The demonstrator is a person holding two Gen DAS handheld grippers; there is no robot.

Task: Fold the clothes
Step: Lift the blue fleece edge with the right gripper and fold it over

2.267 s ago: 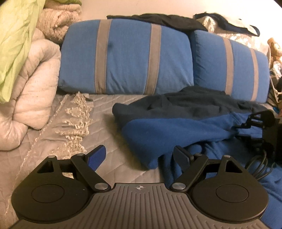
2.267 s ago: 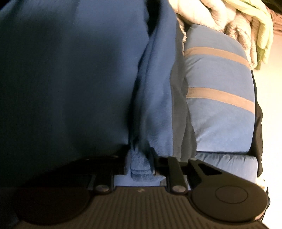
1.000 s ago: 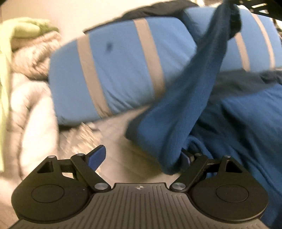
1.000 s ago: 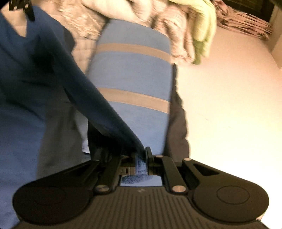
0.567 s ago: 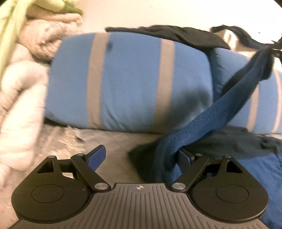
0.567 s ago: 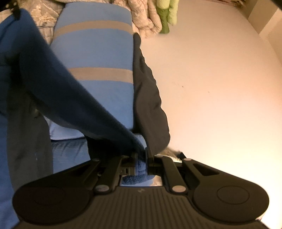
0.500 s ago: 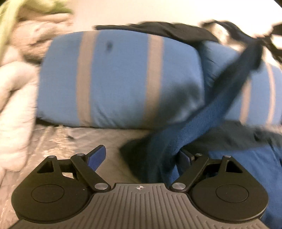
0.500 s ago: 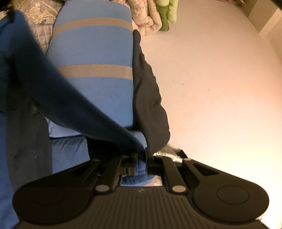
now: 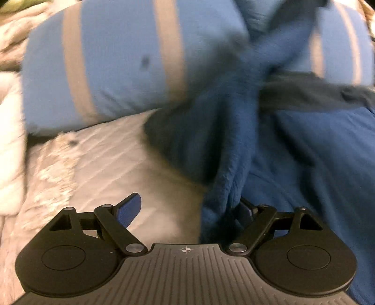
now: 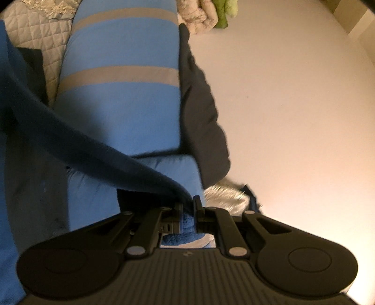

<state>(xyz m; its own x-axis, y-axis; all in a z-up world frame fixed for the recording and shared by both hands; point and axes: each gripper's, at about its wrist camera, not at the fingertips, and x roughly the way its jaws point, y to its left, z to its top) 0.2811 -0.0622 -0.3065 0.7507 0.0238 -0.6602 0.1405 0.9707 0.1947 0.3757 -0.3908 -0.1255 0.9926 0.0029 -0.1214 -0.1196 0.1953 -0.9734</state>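
A dark blue fleece garment [image 9: 304, 159] with a grey part lies on the quilted bed. One sleeve [image 9: 234, 145] stretches taut from the top right down past my left gripper [image 9: 189, 208], which is open, with the sleeve hanging against its right finger. My right gripper [image 10: 188, 208] is shut on the blue sleeve [image 10: 89, 145] and holds it raised above the pillows. The view from the left wrist is blurred.
Two blue pillows with tan stripes [image 9: 112, 61] [image 10: 121, 77] stand at the head of the bed. A dark garment [image 10: 201, 112] lies along their top. Cream blankets [image 9: 9, 131] and green cloth [image 10: 222, 14] are piled at the left. The quilt [image 9: 93, 164] shows beside the fleece.
My right gripper has lifted the sleeve higher, over the pillows. The left wrist view has tilted down and closer to the bed, and the sleeve now hangs more steeply by my left gripper.
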